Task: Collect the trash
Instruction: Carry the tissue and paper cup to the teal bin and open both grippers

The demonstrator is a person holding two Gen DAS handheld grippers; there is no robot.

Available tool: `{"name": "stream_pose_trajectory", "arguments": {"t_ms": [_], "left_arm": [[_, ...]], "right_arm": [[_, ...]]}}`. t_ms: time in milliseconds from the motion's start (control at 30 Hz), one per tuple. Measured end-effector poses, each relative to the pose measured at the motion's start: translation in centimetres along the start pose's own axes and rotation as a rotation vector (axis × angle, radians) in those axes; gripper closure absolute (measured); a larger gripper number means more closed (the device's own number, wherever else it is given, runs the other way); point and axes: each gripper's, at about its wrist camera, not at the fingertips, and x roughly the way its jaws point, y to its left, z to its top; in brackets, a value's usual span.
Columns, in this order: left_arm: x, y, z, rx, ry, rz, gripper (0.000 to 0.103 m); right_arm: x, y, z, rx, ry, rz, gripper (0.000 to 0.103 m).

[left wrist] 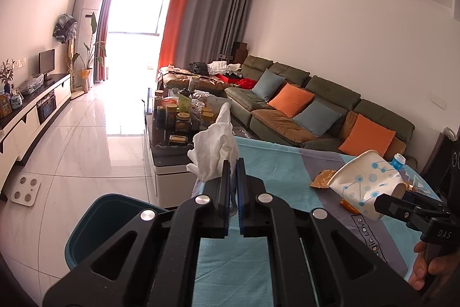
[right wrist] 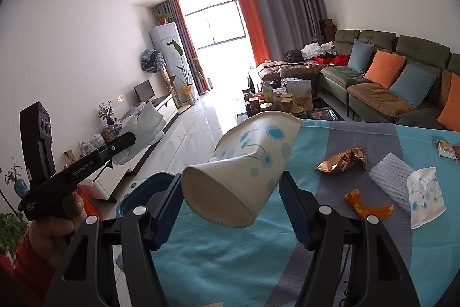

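Right wrist view: right gripper (right wrist: 230, 193) clamping paper cup (right wrist: 244, 163), left gripper (left wrist: 233, 166) pinching tissue (left wrist: 214, 148), blue bin (right wrist: 143, 192) below, wrappers (right wrist: 343, 160) remaining on cloth.

The crushed paper cup (right wrist: 250, 163) is white with blue dots and lines. The crumpled tissue (left wrist: 214, 151) is white. The striped table cloth (right wrist: 359, 140) is light blue and grey. The round plastic bin (left wrist: 115, 220) is dark blue. The shiny crumpled wrapper (right wrist: 343, 160) is gold.
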Motion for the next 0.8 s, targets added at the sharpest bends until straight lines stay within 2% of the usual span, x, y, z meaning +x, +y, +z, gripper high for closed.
{"name": "stream_pose_trajectory", "arguments": {"t_ms": [300,800], "left_arm": [[-0.5,-0.2,-0.2,-0.008,-0.001,0.015,0.099],[-0.7,2.8,-1.9,-0.061,0.038,0.131,0.099]], "right_arm": [[0.7,0.5,0.0,-0.008,0.018,0.021,0.038],[6.0,5.0,0.9,-0.099,0.101,0.131,0.038]]}}
